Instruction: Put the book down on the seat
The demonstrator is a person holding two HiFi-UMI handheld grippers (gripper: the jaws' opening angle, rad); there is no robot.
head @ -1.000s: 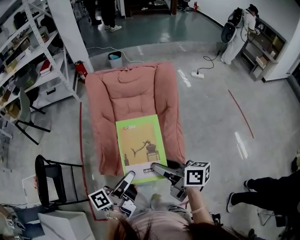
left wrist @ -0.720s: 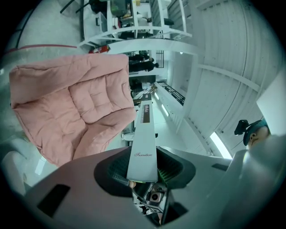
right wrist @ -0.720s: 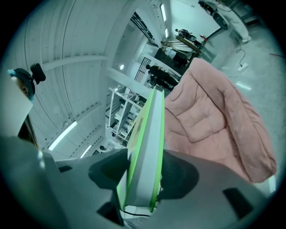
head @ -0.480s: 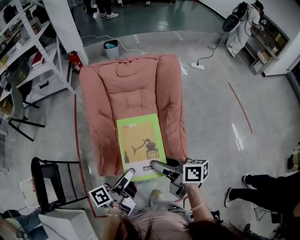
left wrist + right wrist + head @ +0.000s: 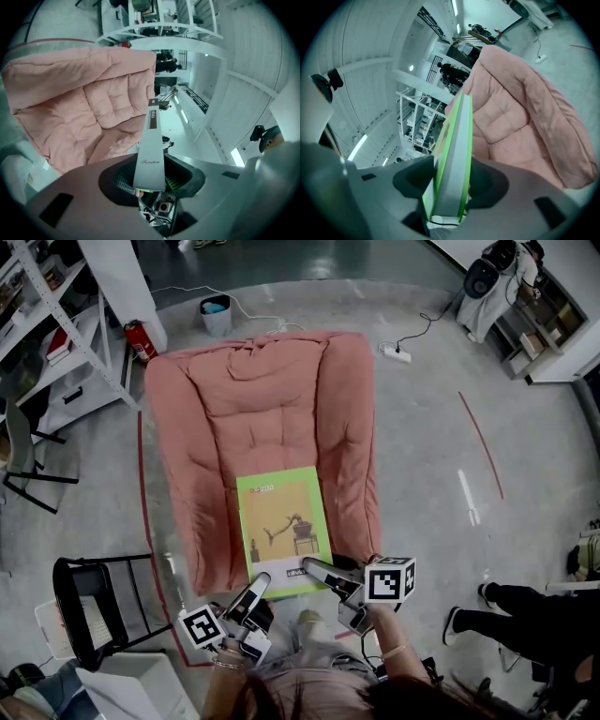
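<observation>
- While it is held by its near edge, the green-and-yellow book [image 5: 281, 531] lies flat, cover up, over the front of the pink cushioned seat [image 5: 253, 409]
- On its near left corner, by the spine, the left claw [image 5: 260, 583] is clamped
- On its near right corner the right claw [image 5: 311, 568] is clamped, jaws pressing both covers
- Whether the book touches the seat cannot be told

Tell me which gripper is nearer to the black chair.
Left. The left gripper grips the near edge of the book, beside the chair; the right gripper grips the same edge farther to the right.
</observation>
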